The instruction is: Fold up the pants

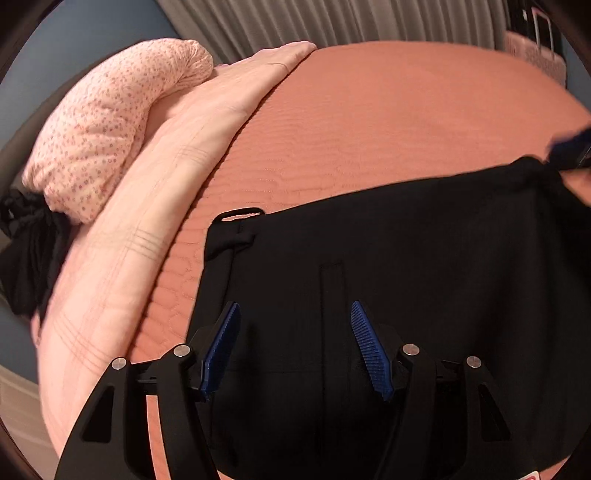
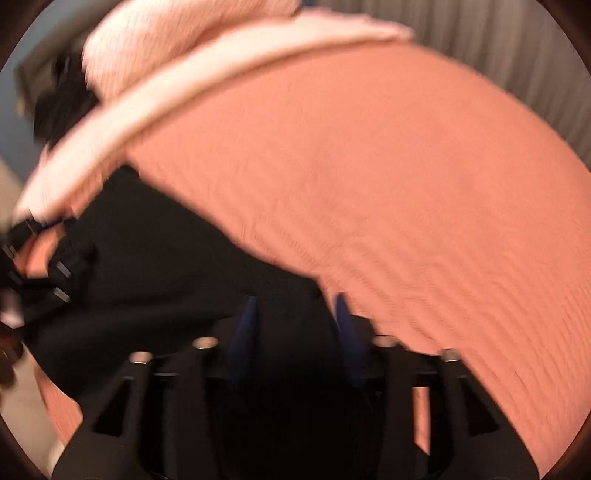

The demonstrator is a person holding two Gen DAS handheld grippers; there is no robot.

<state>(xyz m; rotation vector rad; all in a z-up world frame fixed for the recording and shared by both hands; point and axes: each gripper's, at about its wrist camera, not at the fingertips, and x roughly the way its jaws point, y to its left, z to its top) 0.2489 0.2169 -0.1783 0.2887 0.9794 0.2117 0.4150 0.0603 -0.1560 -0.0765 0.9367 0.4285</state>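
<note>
Black pants (image 1: 388, 280) lie flat on the orange bedspread (image 1: 369, 122), waistband end with a belt loop (image 1: 242, 213) toward the far left. My left gripper (image 1: 293, 314) hovers open just above the pants, blue pads (image 1: 225, 347) apart, nothing between them. In the blurred right wrist view the pants (image 2: 147, 266) spread to the left. My right gripper (image 2: 297, 306) is open over their near right corner. It also shows at the right edge of the left wrist view (image 1: 570, 146), by the pants' far corner. The left gripper shows at the left edge (image 2: 37, 254).
A folded pale pink quilt (image 1: 192, 147) runs along the bed's left side with a pink flowered pillow (image 1: 110, 122) on it. A dark garment (image 1: 26, 251) hangs at the far left. Grey curtains (image 1: 332, 22) stand behind the bed.
</note>
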